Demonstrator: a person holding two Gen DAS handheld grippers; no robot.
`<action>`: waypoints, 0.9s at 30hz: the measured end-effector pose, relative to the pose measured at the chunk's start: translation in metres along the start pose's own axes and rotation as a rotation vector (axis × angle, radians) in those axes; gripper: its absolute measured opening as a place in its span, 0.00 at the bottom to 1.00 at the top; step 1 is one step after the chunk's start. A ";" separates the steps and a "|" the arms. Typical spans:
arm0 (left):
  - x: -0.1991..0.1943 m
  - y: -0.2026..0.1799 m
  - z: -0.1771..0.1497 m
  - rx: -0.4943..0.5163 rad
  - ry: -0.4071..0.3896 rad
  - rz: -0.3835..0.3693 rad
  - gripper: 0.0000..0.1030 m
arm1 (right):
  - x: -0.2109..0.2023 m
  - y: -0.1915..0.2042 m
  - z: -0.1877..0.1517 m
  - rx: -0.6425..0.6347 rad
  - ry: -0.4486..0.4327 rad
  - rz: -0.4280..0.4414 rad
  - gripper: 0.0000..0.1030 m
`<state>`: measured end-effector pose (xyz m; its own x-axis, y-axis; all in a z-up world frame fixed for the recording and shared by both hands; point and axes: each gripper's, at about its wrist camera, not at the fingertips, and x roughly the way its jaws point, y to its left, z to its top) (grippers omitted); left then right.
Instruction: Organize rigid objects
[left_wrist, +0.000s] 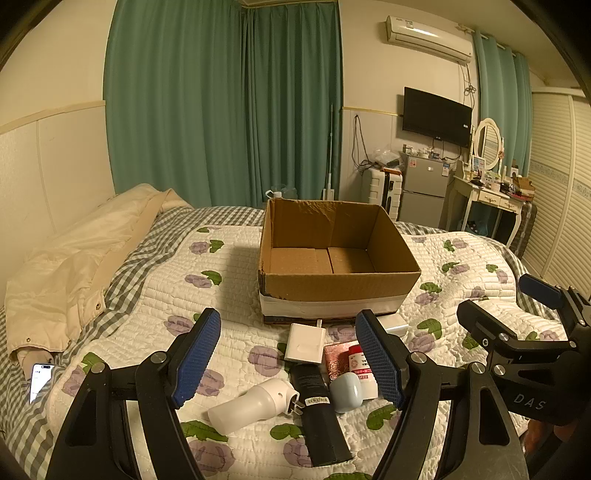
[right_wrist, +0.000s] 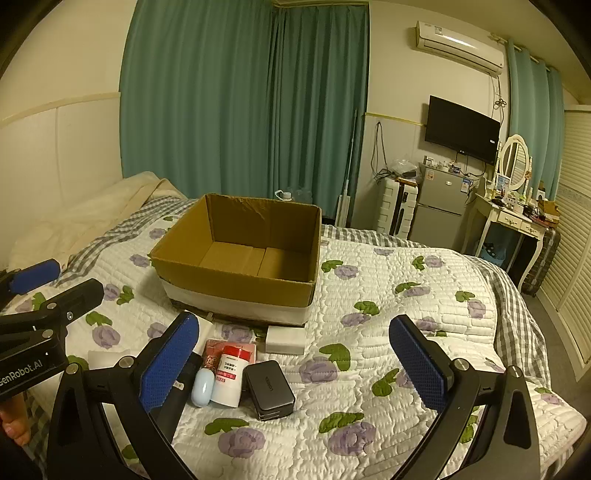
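Observation:
An open, empty cardboard box (left_wrist: 332, 286) (right_wrist: 236, 277) stands on the bed. In front of it lie a white cylindrical plug device (left_wrist: 251, 404), a black tube (left_wrist: 317, 406), a white square charger (left_wrist: 306, 342), a pale blue case (left_wrist: 345, 391) (right_wrist: 202, 387), a red-capped white bottle (right_wrist: 231, 374) (left_wrist: 360, 363), a reddish packet (left_wrist: 334, 360), a black charger (right_wrist: 269, 389) and a white adapter (right_wrist: 286, 339). My left gripper (left_wrist: 288, 369) is open above the items. My right gripper (right_wrist: 295, 369) is open, to their right.
A cream jacket (left_wrist: 74, 266) lies at the bed's left, with a lit phone (left_wrist: 40, 380) beside it. Beyond the bed stand green curtains, a small fridge (right_wrist: 439, 206), a white dressing table (right_wrist: 513, 218) and a wall TV.

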<state>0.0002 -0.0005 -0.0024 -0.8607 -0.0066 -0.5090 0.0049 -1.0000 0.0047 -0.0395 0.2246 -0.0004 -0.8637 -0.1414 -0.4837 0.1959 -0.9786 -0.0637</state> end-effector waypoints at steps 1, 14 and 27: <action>0.000 0.000 0.000 0.000 0.000 0.001 0.76 | 0.000 0.000 0.000 0.001 0.001 0.001 1.00; 0.000 0.000 0.000 -0.001 0.000 0.000 0.76 | 0.001 0.001 -0.001 -0.001 0.004 0.006 1.00; -0.002 0.000 0.001 -0.002 -0.001 0.001 0.76 | 0.001 0.001 -0.003 -0.006 0.007 0.009 1.00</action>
<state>0.0010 -0.0007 -0.0006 -0.8614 -0.0074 -0.5079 0.0068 -1.0000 0.0030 -0.0386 0.2237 -0.0034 -0.8587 -0.1490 -0.4904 0.2064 -0.9763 -0.0647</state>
